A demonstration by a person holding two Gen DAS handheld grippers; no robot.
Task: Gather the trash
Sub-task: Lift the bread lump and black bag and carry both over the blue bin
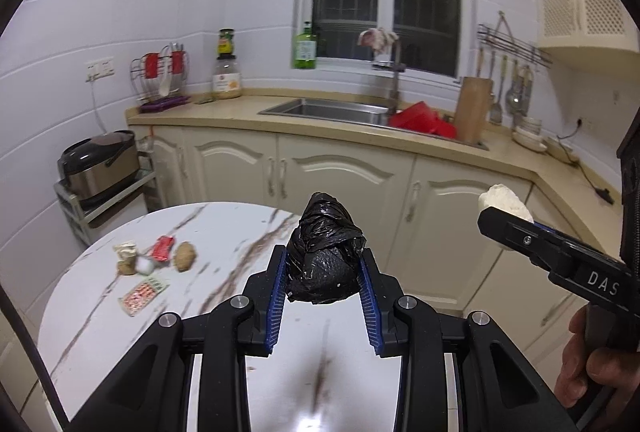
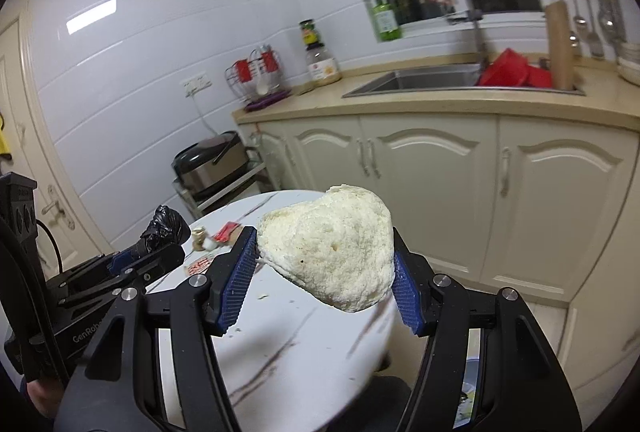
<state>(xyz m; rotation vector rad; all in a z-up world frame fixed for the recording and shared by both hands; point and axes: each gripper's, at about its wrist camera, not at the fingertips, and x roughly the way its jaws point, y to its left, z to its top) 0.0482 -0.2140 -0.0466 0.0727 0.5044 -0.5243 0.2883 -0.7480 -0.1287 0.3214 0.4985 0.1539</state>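
My left gripper (image 1: 325, 264) is shut on a crumpled black plastic bag (image 1: 326, 256) and holds it above the round marble table (image 1: 224, 232). My right gripper (image 2: 325, 256) is shut on a pale lump of bread (image 2: 332, 244), held above the table's right edge; it also shows in the left wrist view (image 1: 505, 204). Several trash bits lie on the table's far left: a red wrapper (image 1: 162, 247), a brown lump (image 1: 185, 255), a white ball (image 1: 144, 265), a beige crumpled piece (image 1: 126, 252) and a blister pack (image 1: 143, 292).
Cream cabinets (image 1: 340, 172) and a counter with a steel sink (image 1: 332, 110) stand behind the table. A rice cooker (image 1: 98, 168) sits on a rack to the left. Red basins (image 1: 424, 120) and a cutting board (image 1: 472, 108) are by the sink. Crumbs (image 2: 262, 297) lie on the table.
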